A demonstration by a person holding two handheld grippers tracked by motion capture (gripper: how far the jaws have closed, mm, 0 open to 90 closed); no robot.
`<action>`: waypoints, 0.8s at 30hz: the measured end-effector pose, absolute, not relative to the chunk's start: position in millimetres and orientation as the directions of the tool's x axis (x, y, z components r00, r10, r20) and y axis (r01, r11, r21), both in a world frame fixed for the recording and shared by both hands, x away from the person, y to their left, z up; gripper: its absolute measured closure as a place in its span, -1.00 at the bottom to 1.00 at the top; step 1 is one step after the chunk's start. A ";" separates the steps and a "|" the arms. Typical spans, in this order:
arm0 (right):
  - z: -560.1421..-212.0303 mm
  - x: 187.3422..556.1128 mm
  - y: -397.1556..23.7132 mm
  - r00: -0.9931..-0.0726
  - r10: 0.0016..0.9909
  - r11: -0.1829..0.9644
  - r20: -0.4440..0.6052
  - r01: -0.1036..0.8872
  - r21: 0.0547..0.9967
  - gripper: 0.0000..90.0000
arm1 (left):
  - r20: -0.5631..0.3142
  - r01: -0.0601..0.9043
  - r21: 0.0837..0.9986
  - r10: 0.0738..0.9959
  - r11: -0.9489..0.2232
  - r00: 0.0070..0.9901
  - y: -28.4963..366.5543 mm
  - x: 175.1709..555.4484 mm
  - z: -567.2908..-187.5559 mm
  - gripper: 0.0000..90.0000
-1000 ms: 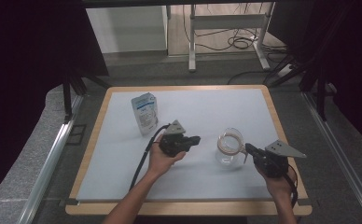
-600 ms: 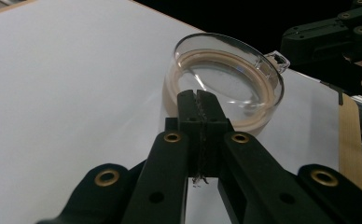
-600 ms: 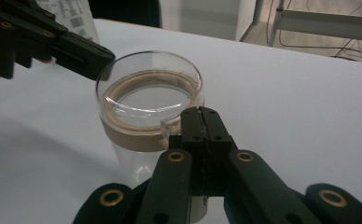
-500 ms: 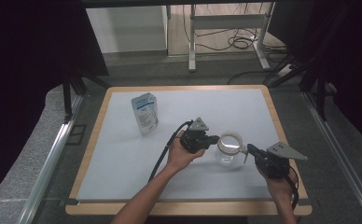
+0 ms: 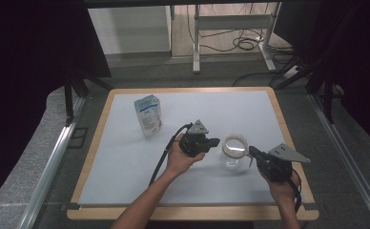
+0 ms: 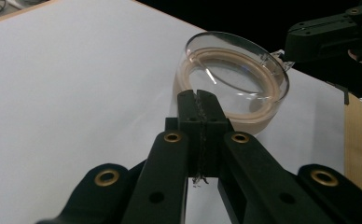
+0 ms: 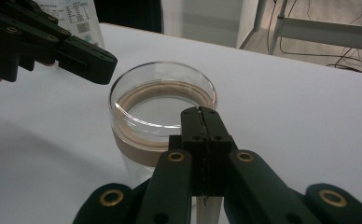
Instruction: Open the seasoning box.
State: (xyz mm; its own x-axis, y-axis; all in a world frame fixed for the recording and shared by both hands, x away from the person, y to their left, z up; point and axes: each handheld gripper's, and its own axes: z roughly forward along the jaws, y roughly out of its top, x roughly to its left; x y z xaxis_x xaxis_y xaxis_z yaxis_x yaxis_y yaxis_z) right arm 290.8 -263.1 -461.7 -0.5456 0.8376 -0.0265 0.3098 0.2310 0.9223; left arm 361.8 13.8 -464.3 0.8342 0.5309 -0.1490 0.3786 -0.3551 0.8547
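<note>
White bench [image 5: 126, 157] under you carries the glass jar [image 5: 234, 151], between your left hand-held gripper [image 5: 215, 141] and right hand-held gripper [image 5: 252, 151]. Both are pinched closed, holding nothing. Open one wide before closing in, and steady the jar's wall from the other side.

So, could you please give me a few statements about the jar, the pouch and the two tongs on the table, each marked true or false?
1. The left tongs are shut with nothing between them. True.
2. The glass jar lies on its side. False: it stands upright, lid on top.
3. The right tongs grip the jar's lid. False: they are shut and empty, just in front of the jar.
4. The white pouch stands at the far left of the mat, apart from the jar. True.
5. The jar sits between the two tongs. True.
</note>
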 end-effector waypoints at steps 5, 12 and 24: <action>-462.7 290.5 -265.3 -0.542 0.840 0.222 -0.020 0.310 0.925 1.00 | -0.167 0.390 0.854 0.527 -0.345 0.833 11.7 363.4 -466.6 1.00; -463.2 289.6 -265.6 -0.545 0.838 0.220 -0.018 0.308 0.926 1.00 | -0.157 0.385 0.847 0.520 -0.367 0.840 1.0 363.8 -468.4 1.00; -464.1 289.6 -266.5 -0.546 0.838 0.210 -0.008 0.308 0.928 1.00 | -0.158 0.388 0.844 0.520 -0.370 0.840 3.1 363.2 -469.7 1.00</action>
